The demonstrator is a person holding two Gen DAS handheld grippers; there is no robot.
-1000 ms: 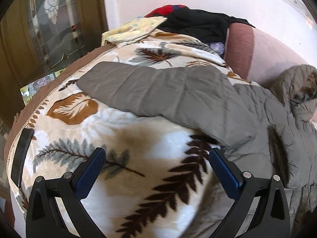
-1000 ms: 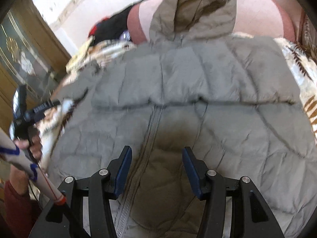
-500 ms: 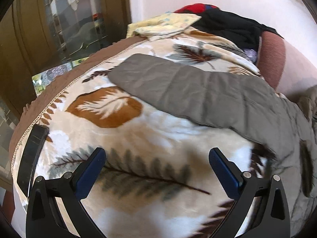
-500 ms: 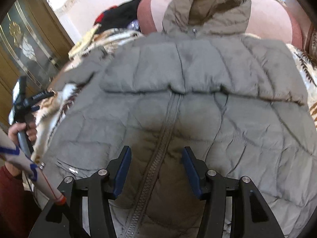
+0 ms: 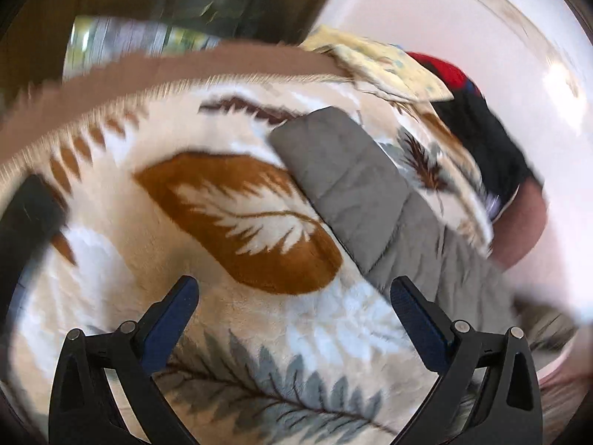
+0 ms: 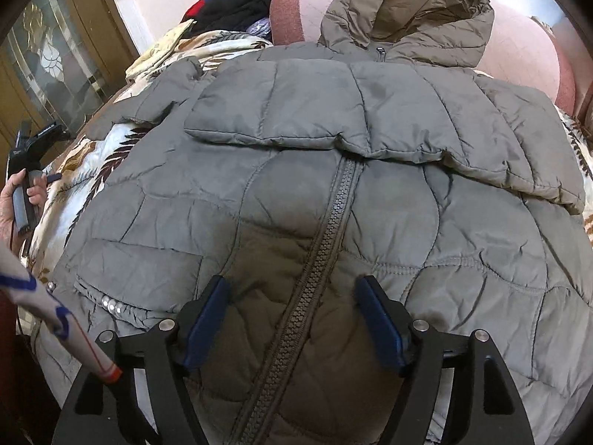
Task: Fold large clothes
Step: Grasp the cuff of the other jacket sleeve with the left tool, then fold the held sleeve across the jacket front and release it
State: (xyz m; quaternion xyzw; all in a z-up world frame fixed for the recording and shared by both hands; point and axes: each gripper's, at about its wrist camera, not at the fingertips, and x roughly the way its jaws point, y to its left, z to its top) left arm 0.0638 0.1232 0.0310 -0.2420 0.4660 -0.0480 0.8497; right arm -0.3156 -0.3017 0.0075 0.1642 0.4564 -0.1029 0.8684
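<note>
The right gripper (image 6: 291, 328) opens its jaws over the zip (image 6: 318, 256) of a grey jacket (image 6: 296, 193), the blue pads either side of the zip and pressing on nothing, apparently letting go so the coat lies flat. One sleeve (image 6: 370, 122) is already folded across the chest, its cuff towards the far shoulder. The jacket lies face up on a leaf-print blanket (image 6: 92, 163), hood (image 6: 415, 15) propped against a pink cushion (image 6: 519, 52).

The left gripper (image 5: 294, 319) hangs wide open and empty above the blanket, pointed towards the other sleeve (image 5: 333, 181), which stretches out beside a brown leaf; the view is blurred. That sleeve looks the likely next fold. A hand (image 6: 16, 200) grips the left tool's handle at the blanket's edge. Spare clothes (image 6: 237, 3) are heaped behind.
</note>
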